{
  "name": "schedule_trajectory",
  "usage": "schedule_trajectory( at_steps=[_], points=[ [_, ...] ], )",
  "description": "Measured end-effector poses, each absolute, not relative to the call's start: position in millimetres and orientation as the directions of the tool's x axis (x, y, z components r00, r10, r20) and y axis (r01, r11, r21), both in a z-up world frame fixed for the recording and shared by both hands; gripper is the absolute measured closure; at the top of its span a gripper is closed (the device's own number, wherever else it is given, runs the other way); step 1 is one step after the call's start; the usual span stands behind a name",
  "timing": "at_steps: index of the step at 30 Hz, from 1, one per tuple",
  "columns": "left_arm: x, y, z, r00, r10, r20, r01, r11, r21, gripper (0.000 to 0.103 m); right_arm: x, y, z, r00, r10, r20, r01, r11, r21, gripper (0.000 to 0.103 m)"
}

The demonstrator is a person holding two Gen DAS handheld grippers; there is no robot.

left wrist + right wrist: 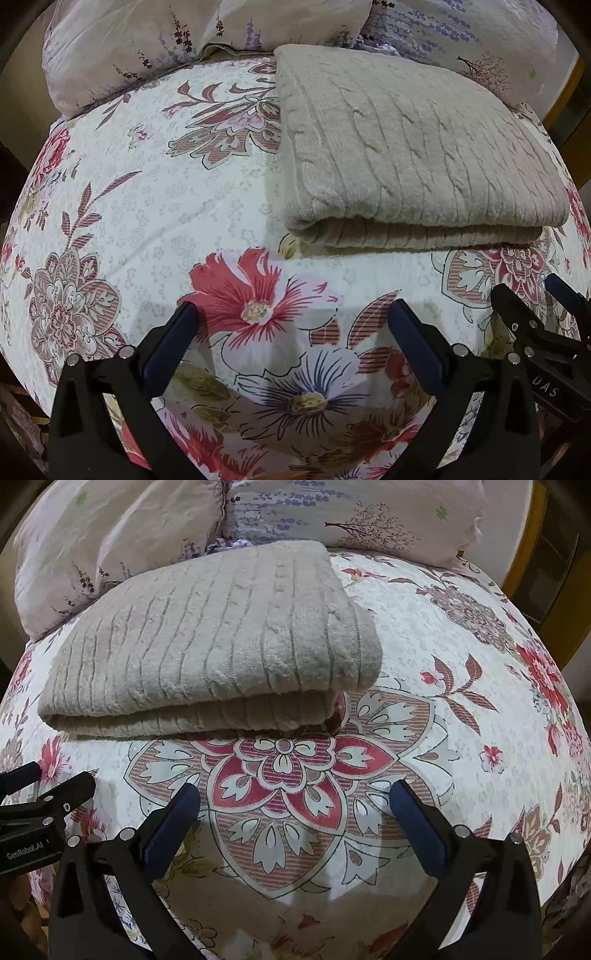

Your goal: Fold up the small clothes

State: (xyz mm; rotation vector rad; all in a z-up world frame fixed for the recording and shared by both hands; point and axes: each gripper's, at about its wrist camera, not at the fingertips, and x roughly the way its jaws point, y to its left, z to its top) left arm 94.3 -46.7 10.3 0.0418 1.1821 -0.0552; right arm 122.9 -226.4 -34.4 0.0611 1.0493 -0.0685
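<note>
A beige cable-knit sweater [413, 155] lies folded in a thick rectangle on the floral bedspread [155, 206], its folded edge toward me. It also shows in the right wrist view [214, 646]. My left gripper [291, 314] is open and empty, a short way in front of the sweater's near left corner. My right gripper [295, 794] is open and empty, in front of the sweater's near right part. The right gripper also shows at the right edge of the left wrist view [532, 299], and the left gripper at the left edge of the right wrist view [48, 779].
Pale floral pillows [147, 48] lie behind the sweater at the head of the bed, also in the right wrist view [332, 513]. The floral bedspread [461, 701] stretches to the right. A wooden frame [528, 542] stands past the bed's far right edge.
</note>
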Motion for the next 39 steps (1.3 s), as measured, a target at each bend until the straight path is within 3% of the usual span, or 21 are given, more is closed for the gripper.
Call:
schedule_trajectory(
  at_steps=[39],
  points=[
    [96.3, -45.2, 9.8, 0.381, -0.019, -0.924, 0.060, 0.998, 0.005, 0.002, 122.2, -226.5, -34.5, 0.499, -0.028, -0.866, 0.086, 0.996, 0.017, 0.001]
  ],
)
